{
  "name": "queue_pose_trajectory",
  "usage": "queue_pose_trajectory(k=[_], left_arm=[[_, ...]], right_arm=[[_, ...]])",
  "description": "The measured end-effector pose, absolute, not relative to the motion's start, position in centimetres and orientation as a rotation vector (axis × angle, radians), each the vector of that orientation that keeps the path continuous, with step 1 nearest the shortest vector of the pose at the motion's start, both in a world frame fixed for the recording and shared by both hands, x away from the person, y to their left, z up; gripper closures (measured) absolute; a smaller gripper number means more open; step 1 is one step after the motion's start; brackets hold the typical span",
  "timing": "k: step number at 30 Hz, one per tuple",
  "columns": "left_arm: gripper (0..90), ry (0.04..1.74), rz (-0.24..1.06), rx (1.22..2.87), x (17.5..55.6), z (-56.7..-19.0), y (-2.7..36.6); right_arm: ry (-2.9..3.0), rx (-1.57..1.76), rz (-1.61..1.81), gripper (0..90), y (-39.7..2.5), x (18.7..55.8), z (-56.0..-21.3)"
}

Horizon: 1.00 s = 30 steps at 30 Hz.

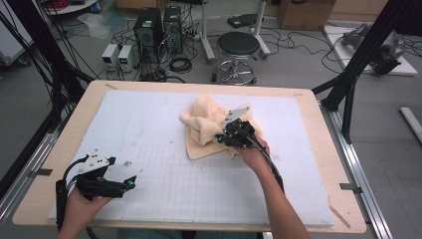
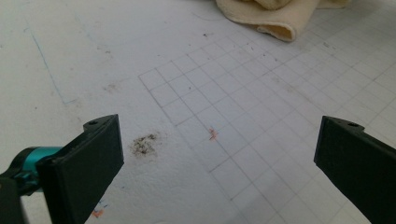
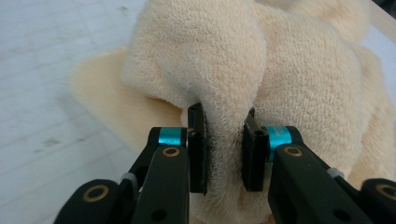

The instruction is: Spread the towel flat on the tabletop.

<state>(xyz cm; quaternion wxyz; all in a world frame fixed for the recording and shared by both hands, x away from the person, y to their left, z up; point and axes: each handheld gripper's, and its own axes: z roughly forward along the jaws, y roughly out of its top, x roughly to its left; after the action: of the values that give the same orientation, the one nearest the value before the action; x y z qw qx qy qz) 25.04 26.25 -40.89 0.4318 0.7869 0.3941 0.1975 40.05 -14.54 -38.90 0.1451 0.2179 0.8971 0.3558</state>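
Note:
A cream terry towel (image 1: 206, 124) lies crumpled on the white gridded mat (image 1: 149, 124), right of the middle. My right gripper (image 1: 222, 137) is at its near edge, and in the right gripper view the jaws are shut on a raised fold of the towel (image 3: 224, 135). My left gripper (image 1: 130, 182) rests at the mat's front left, held by a hand, pointing right. In the left gripper view its jaws stand wide apart over bare mat, left gripper (image 2: 219, 163) holding nothing, with a corner of the towel (image 2: 275, 21) far ahead.
The mat lies on a wooden table (image 1: 323, 149). A dark smudge (image 2: 144, 144) and a small orange mark (image 2: 213, 134) dot the mat ahead of the left gripper. Beyond the table stand a stool (image 1: 238, 55), computer towers (image 1: 149, 30) and black frame posts (image 1: 358, 55).

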Motion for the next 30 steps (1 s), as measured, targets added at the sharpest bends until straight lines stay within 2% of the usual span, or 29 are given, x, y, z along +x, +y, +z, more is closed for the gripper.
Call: queue_pose_trajectory(k=[6, 15, 18, 21, 22, 24, 26, 28, 29, 30], left_arm=[[1.8, 0.97, 0.492, 1.962, 24.8, -40.8, 26.0], [1.8, 0.943, 0.492, 1.96, 24.7, -40.5, 25.5], [1.8, 0.93, 0.491, 1.969, 24.7, -40.5, 25.3], [1.8, 0.916, 0.492, 1.974, 24.6, -40.4, 25.1], [1.8, 0.921, 0.487, 1.969, 24.5, -40.4, 25.0], [1.8, 0.913, 0.476, 1.967, 24.6, -40.4, 24.8], [1.9, 0.898, 0.467, 1.976, 24.8, -40.4, 24.4], [2.7, 0.874, 0.454, 1.994, 25.2, -40.4, 23.7], [3.8, 0.858, 0.442, 2.002, 25.4, -40.4, 23.3], [6.2, 0.841, 0.437, 2.012, 25.6, -40.3, 22.8]], right_arm=[[2.6, 0.547, 1.067, 77.8, -12.9, 38.3, -36.8], [2.603, 0.351, 1.148, 77.8, -9.9, 34.2, -31.9], [2.606, 0.318, 1.138, 77.8, -9.2, 33.8, -31.4], [2.606, 0.324, 1.067, 77.8, -8.8, 34.7, -31.8], [2.601, 0.393, 1.037, 77.6, -9.3, 36.3, -32.5], [2.585, 0.449, 1.028, 77.5, -9.8, 37.3, -32.8], [2.513, 0.625, 1.043, 77.0, -11.8, 40.2, -33.6], [2.492, 0.685, 1.04, 76.7, -12.4, 41.1, -34.0], [2.485, 0.724, 1.022, 75.3, -12.8, 42.0, -34.5], [2.503, 0.793, 1.0, 69.4, -13.3, 43.3, -35.6]])
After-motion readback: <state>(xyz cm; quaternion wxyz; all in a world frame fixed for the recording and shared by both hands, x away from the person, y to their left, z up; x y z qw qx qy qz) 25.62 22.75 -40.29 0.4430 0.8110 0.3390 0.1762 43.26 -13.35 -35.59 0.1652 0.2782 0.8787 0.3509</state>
